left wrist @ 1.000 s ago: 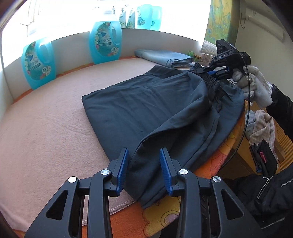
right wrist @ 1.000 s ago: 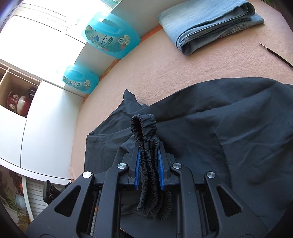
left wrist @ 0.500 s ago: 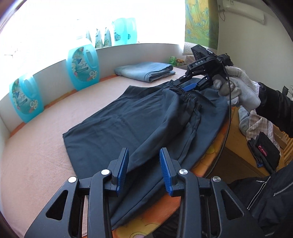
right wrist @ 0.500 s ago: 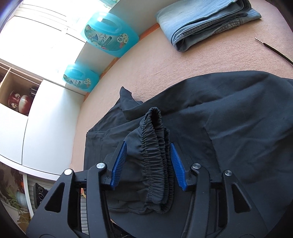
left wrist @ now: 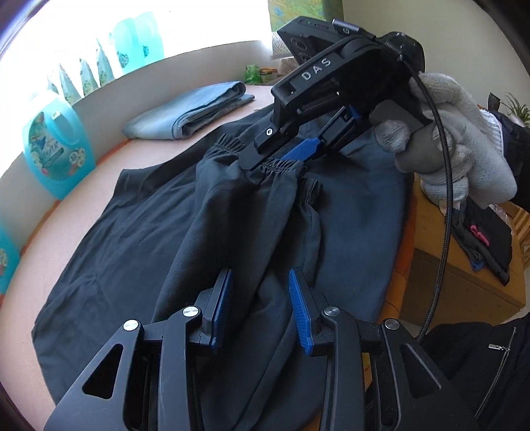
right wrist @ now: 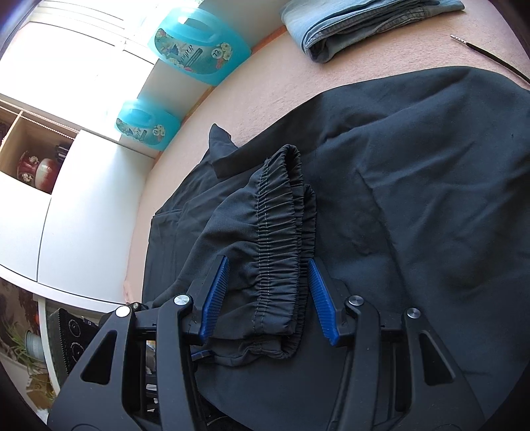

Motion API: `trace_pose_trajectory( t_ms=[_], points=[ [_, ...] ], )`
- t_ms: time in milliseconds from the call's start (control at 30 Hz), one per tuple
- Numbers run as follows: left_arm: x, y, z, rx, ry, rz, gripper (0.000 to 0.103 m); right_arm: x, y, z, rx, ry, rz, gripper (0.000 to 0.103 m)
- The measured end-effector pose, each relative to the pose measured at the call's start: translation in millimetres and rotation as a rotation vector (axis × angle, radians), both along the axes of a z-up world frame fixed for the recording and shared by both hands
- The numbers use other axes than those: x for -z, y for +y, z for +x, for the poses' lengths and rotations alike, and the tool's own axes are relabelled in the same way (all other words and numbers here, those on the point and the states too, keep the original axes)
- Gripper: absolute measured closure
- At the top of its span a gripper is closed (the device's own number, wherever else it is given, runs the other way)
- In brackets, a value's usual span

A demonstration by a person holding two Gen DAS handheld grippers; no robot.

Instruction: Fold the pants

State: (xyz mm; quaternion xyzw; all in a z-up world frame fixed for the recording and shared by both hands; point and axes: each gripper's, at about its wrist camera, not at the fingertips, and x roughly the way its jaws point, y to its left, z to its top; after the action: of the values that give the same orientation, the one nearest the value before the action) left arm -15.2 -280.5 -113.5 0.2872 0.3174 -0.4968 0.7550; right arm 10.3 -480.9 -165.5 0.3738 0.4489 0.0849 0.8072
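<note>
Dark grey pants [left wrist: 165, 238] lie spread on the pink-covered surface [left wrist: 99, 185], folded over with the waistband [right wrist: 278, 215] on top. My right gripper [right wrist: 267, 265] is open; the gathered waistband lies slack between its blue pads without being pinched. In the left wrist view the right gripper [left wrist: 265, 159], held by a gloved hand [left wrist: 463, 132], sits low over the waistband [left wrist: 281, 164]. My left gripper [left wrist: 260, 275] is open just above a raised ridge of the pants that runs from the waistband toward it. The pads grip nothing.
Folded light-blue jeans [left wrist: 192, 112] lie at the back, also seen from the right wrist [right wrist: 357, 23]. Turquoise detergent bottles [left wrist: 56, 146] line the wall ledge. A wooden cabinet [left wrist: 447, 265] with dark items stands past the right edge. A thin black cord [right wrist: 490, 56] lies beside the pants.
The right jaws opened and let go of the waistband, which dropped flat between the pads. The left gripper swept across the pants toward the right gripper and rolled.
</note>
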Motion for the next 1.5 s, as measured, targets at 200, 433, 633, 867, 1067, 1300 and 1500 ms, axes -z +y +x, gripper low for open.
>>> trace_pose_trajectory(
  t_ms=[200, 433, 633, 867, 1067, 1300, 1500],
  points=[
    [-2, 8, 12, -0.008, 0.082, -0.037, 0.098, 1, -4, -11, 0.012, -0.003, 0.027, 0.051],
    [-14, 20, 5, 0.007, 0.127, -0.078, 0.098, 0, 7, -9, -0.006, -0.016, -0.002, 0.047],
    [-10, 14, 6, -0.034, 0.091, -0.074, 0.071, -6, 30, -6, -0.043, -0.012, -0.140, 0.060],
    [2, 6, 14, -0.052, 0.073, -0.043, 0.093, -6, 22, -13, -0.015, 0.013, -0.082, 0.066],
    [-9, 23, 15, -0.042, 0.120, -0.073, 0.099, -11, 17, -45, 0.021, -0.014, 0.013, 0.047],
    [-15, 27, 14, -0.035, 0.109, -0.084, 0.099, 6, 37, -55, 0.048, 0.000, 0.176, 0.047],
    [-17, 19, 11, -0.021, 0.076, -0.086, 0.093, 18, 45, -43, 0.116, -0.006, 0.194, 0.047]
  ],
)
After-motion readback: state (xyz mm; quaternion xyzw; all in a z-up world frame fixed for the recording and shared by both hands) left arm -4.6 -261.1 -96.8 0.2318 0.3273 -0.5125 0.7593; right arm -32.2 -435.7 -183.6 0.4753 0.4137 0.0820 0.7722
